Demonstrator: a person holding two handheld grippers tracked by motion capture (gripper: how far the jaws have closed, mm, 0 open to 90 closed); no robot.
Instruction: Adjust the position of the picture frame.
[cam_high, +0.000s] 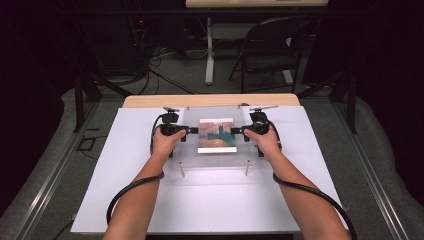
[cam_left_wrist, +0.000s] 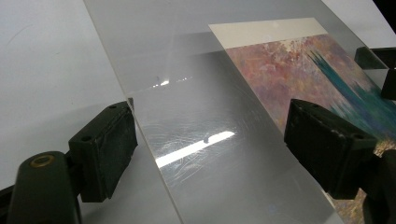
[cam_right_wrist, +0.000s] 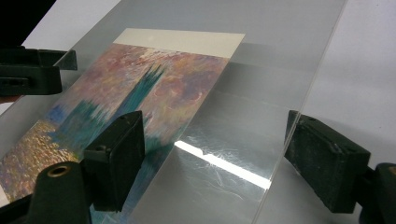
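Note:
A clear acrylic plate (cam_high: 210, 157) lies over a painted print (cam_high: 217, 135) of pink sky and teal towers, on short metal posts (cam_high: 181, 170). My left gripper (cam_high: 192, 131) reaches in at the plate's left edge and my right gripper (cam_high: 236, 131) at its right edge. In the left gripper view the plate (cam_left_wrist: 201, 121) passes between the jaws of the left gripper (cam_left_wrist: 210, 149), which stand wide apart. The right gripper view shows the same: the plate (cam_right_wrist: 233, 121) runs between the spread jaws of the right gripper (cam_right_wrist: 215, 163), with the print (cam_right_wrist: 154, 88) behind.
The plate rests on a large white board (cam_high: 125, 190) on a wooden table (cam_high: 150, 100). A dark folding chair (cam_high: 275, 45) and cables stand on the floor beyond. Each gripper's cable (cam_high: 125, 192) loops beside the forearms.

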